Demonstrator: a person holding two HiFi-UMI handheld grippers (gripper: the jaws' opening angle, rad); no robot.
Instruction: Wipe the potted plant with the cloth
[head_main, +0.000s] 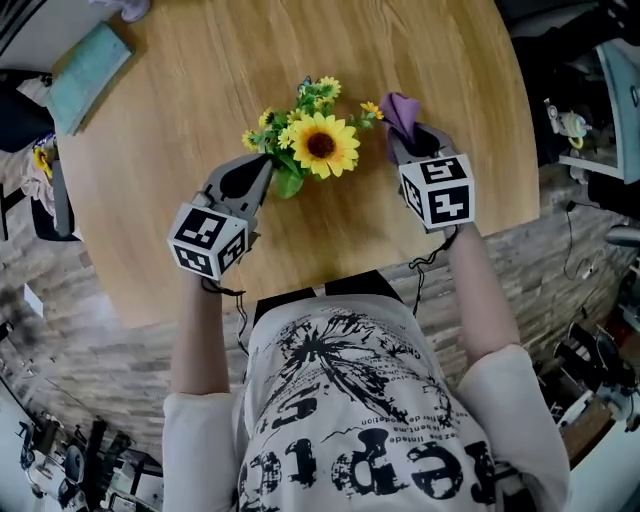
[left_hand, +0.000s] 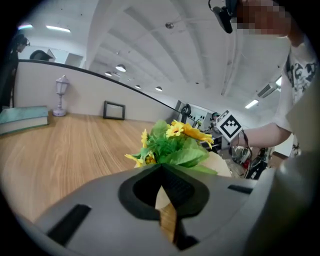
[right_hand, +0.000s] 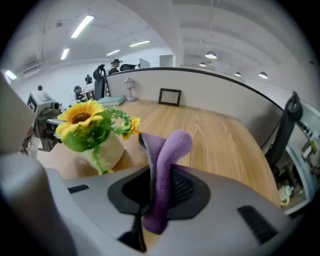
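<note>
The potted plant (head_main: 318, 145), a sunflower with small yellow blooms and green leaves in a cream pot (right_hand: 102, 150), stands mid-table. My left gripper (head_main: 268, 162) reaches its left side. In the left gripper view the jaws (left_hand: 161, 172) are shut, and a thin cream edge of the pot shows pinched between them under the leaves (left_hand: 175, 150). My right gripper (head_main: 405, 140) hovers just right of the plant, shut on a purple cloth (head_main: 402, 110). In the right gripper view the cloth (right_hand: 167, 150) sticks up folded from the gripper (right_hand: 157, 170), a short way from the pot.
The round wooden table (head_main: 150, 260) ends close to the person's body. A teal book (head_main: 90, 62) lies at the far left. A small lamp figure (right_hand: 129, 89) and a picture frame (right_hand: 169, 96) stand at the far edge. Office gear surrounds the table.
</note>
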